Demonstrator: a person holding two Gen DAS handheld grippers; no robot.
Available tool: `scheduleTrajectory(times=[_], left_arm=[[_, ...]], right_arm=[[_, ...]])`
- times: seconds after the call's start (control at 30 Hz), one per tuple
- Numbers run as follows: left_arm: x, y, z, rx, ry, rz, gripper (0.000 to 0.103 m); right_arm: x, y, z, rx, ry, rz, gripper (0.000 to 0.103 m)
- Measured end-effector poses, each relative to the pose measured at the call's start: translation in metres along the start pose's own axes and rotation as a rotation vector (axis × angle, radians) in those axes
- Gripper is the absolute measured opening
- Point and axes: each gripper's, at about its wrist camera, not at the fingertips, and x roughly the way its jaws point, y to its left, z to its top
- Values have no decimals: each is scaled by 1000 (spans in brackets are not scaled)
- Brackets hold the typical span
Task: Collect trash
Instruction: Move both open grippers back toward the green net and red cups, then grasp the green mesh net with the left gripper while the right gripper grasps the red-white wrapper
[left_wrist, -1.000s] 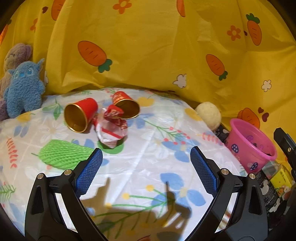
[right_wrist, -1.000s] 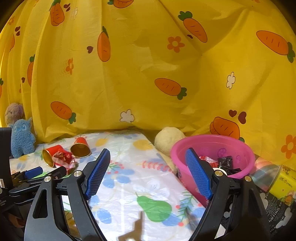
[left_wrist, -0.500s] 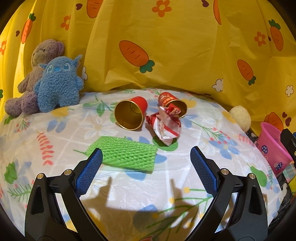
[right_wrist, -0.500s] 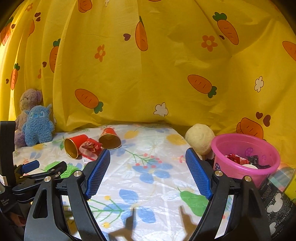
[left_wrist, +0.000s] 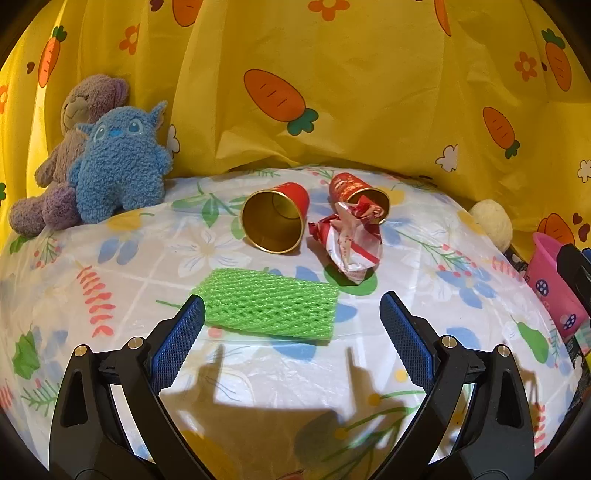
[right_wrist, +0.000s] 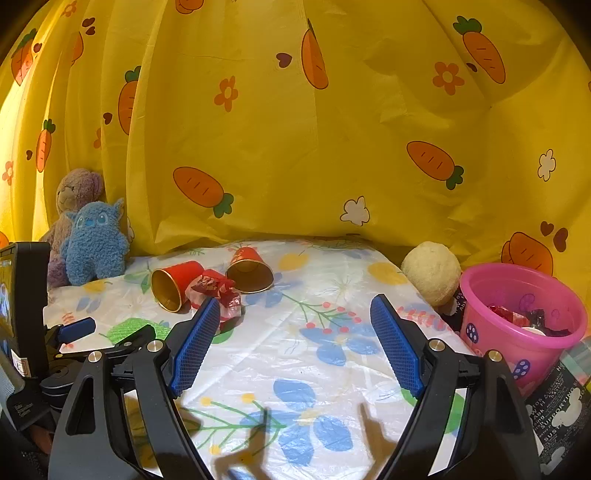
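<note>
left gripper (left_wrist: 291, 325): angled down over green mesh (left_wrist: 267, 308), fingers wide, empty | right gripper (right_wrist: 295, 336): fingers wide, empty

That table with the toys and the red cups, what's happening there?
Someone is tidying up trash with a grabbing tool in each hand. Both the left tool and the right tool are open and holding nothing. On the table lie two tipped red cups, a crumpled wrapper and a green net, which lies just ahead of the left tool. The pink bucket at the table's edge already has some trash inside.
</note>
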Motion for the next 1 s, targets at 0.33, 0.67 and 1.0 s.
scheduleTrajectory(times=[0.33,0.67,1.0], left_arm=[[17,-3,0,40,70,-52,94],[56,-3,-4,28,207,6,66],[60,10,-3,-40,204,-67,30]], right_arm=[[15,9,-4,-32,49,15,81],[27,14,-4,-51,97,51,81],[35,31,-6,-85,130,101,74]])
